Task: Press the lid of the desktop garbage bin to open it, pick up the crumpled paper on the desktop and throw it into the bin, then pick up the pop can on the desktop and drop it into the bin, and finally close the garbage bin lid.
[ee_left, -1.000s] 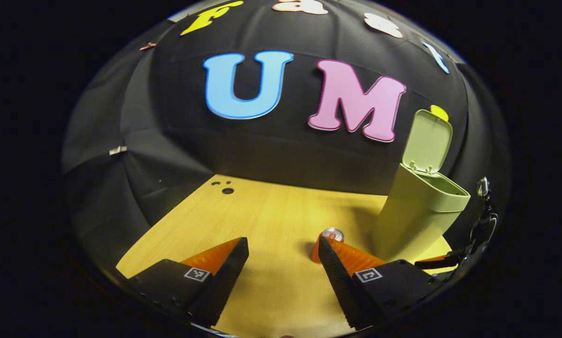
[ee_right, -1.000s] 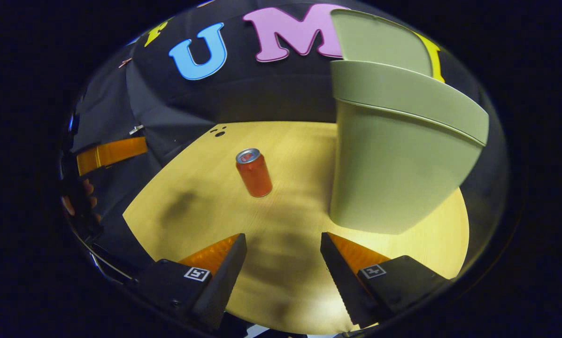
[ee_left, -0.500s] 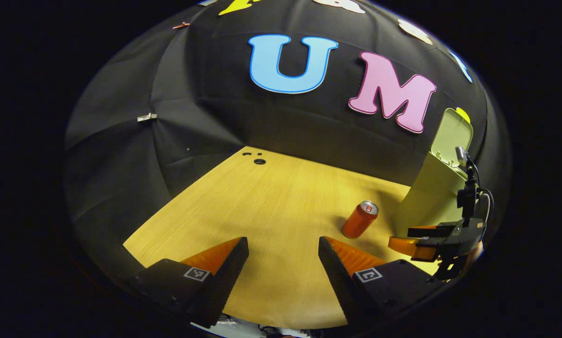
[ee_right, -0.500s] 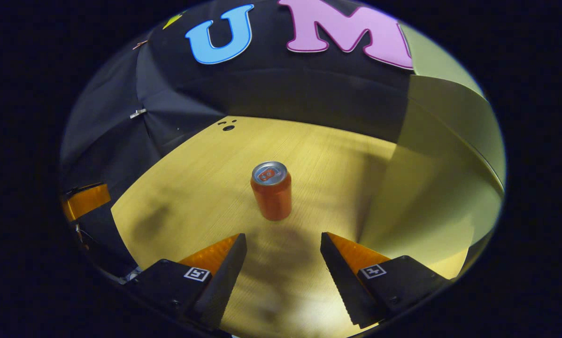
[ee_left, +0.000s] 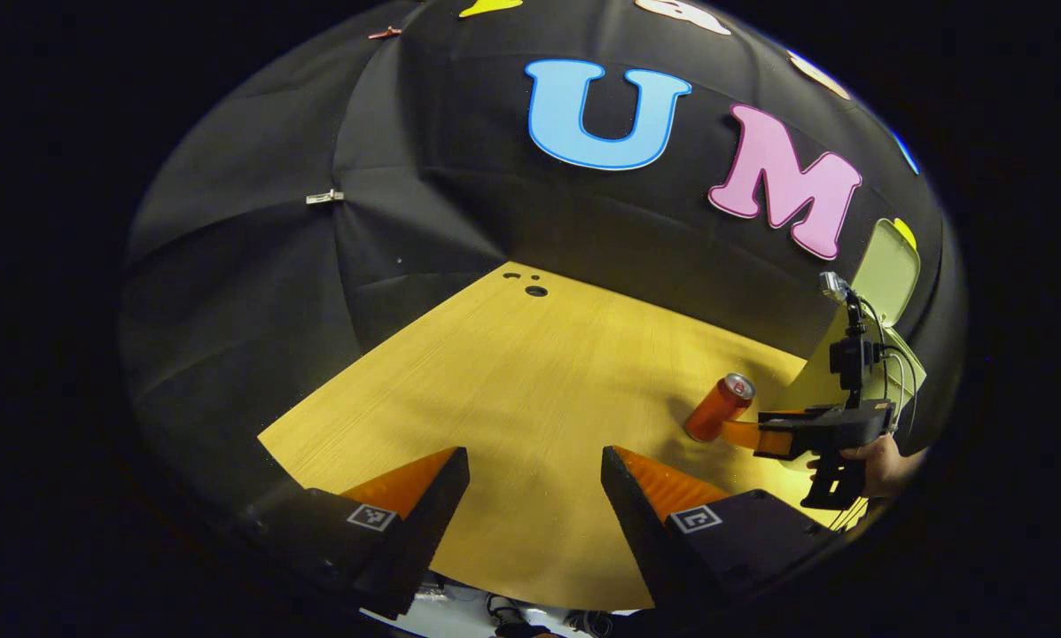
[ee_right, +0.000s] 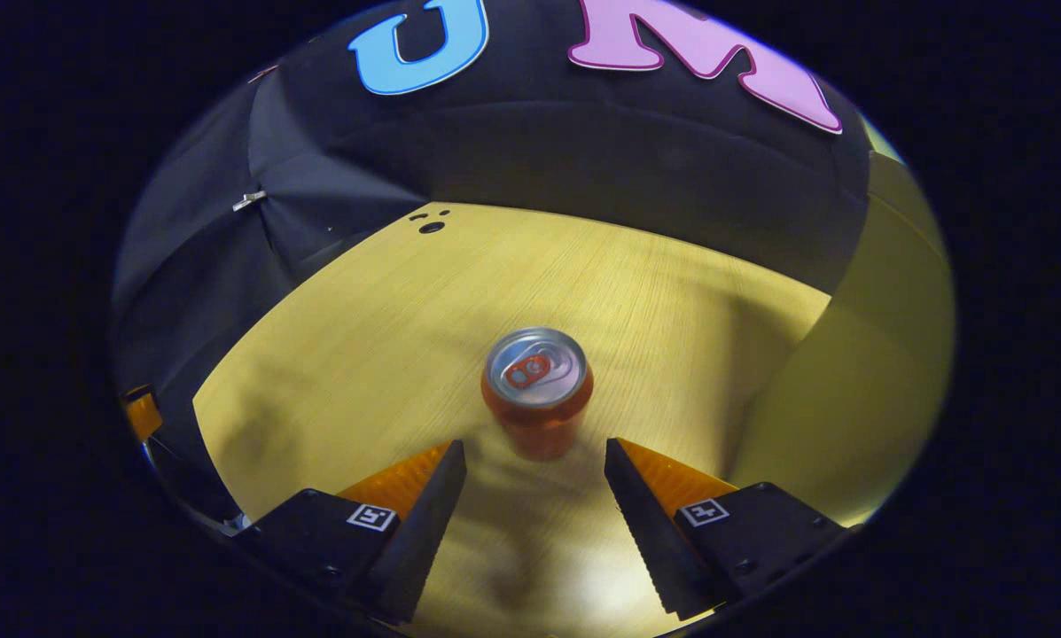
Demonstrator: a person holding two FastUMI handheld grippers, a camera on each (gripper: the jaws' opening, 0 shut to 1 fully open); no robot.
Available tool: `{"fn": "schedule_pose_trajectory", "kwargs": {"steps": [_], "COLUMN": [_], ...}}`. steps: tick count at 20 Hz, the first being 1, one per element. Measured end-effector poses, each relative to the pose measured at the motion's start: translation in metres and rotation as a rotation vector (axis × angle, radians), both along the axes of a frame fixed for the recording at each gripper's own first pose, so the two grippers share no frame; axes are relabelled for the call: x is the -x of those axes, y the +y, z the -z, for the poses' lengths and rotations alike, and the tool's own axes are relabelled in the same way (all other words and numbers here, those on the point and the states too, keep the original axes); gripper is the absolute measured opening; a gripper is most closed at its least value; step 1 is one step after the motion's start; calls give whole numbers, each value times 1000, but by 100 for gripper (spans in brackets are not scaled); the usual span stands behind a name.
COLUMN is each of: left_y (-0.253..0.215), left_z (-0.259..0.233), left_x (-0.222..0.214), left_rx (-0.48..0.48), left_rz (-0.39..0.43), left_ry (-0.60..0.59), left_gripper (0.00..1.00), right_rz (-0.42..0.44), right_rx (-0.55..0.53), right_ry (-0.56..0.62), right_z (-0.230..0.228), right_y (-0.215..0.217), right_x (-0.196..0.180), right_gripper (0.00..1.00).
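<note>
Fingers of my left gripper (ee_left: 534, 461) stand wide apart at the near edge of the desktop (ee_left: 512, 372), holding nothing and touching nothing; bare wood lies between them. Far off to their right in the left gripper view, the pop can (ee_left: 718, 408) stands on the desktop, with my right gripper (ee_left: 743, 434) reaching toward it from the right, held by a hand (ee_left: 880, 462). One of that gripper's fingers (ee_left: 741, 433) lies just beside the can's base; I cannot tell whether it touches. Behind it, at the far right, stands the garbage bin (ee_left: 814, 381) with its lid (ee_left: 886, 270) raised.

In the right gripper view, the can (ee_right: 537, 390) stands upright just beyond my right gripper (ee_right: 534, 461), centred on the gap between its two fingers. Those fingers are spread wider than the can, with nothing in their grasp, and their tips sit near the can's base on either side, apart from it. To the right of the can rises the bin's wall (ee_right: 858, 372).
</note>
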State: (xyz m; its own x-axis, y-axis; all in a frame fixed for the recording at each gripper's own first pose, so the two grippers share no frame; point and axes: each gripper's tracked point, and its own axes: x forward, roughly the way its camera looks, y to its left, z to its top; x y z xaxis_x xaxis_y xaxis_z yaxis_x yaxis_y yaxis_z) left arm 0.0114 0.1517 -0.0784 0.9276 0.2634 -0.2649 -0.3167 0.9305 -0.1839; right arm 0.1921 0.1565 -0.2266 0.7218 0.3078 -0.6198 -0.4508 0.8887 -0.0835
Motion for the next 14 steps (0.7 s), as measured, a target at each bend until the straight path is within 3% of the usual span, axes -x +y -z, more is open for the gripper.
{"fn": "schedule_pose_trajectory", "kwargs": {"steps": [14], "left_y": [10], "left_z": [7], "left_x": [-1], "left_rx": [29], "left_rz": [-47], "left_ry": [30], "left_gripper": [96], "right_rz": [45], "right_rx": [24], "right_ry": [-36], "right_z": [12], "right_y": [12], "right_x": [-48], "right_gripper": [98]}}
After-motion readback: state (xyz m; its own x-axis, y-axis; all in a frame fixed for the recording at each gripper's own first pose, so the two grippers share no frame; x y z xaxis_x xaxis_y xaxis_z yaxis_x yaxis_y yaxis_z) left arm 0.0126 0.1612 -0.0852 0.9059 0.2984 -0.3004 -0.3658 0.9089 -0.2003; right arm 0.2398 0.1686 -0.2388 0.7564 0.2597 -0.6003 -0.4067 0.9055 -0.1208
